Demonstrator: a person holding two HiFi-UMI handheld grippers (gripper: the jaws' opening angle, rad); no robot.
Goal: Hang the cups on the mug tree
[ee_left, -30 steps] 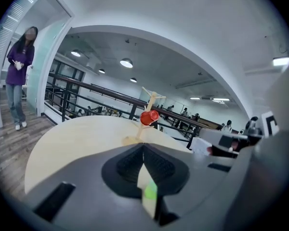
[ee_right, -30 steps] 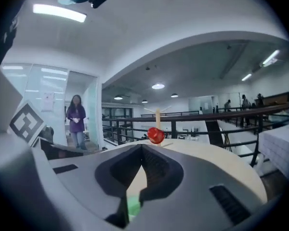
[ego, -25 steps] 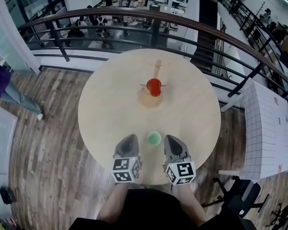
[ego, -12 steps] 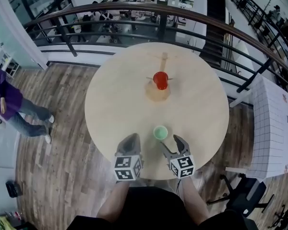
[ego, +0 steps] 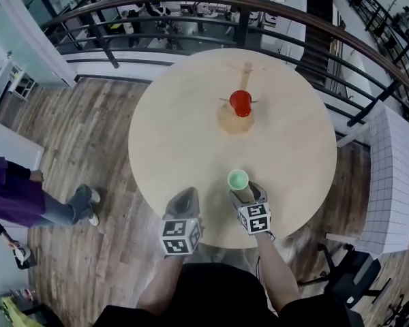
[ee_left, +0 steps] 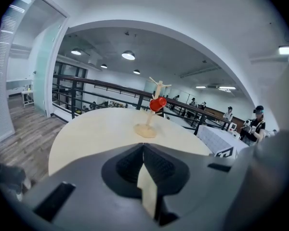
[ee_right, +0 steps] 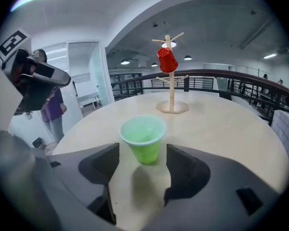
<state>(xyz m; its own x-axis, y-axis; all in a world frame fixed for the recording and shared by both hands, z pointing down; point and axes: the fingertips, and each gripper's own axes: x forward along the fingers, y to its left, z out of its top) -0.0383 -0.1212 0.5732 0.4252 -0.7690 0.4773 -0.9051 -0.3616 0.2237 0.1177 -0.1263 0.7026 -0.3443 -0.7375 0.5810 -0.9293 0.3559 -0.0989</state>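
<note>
Green plastic cup [ee_right: 143,134] stands upright between opening jaws of the right gripper [ee_right: 142,150]; left gripper [ee_left: 143,149] clenched, empty.

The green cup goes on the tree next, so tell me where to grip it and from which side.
Probably its side wall just under the rim, coming in level from the near side with the right gripper. The green cup stands upright, mouth up, tapering downward, so a high grip should slip less. That gripper's jaws are opening either side of it, not touching.
</note>
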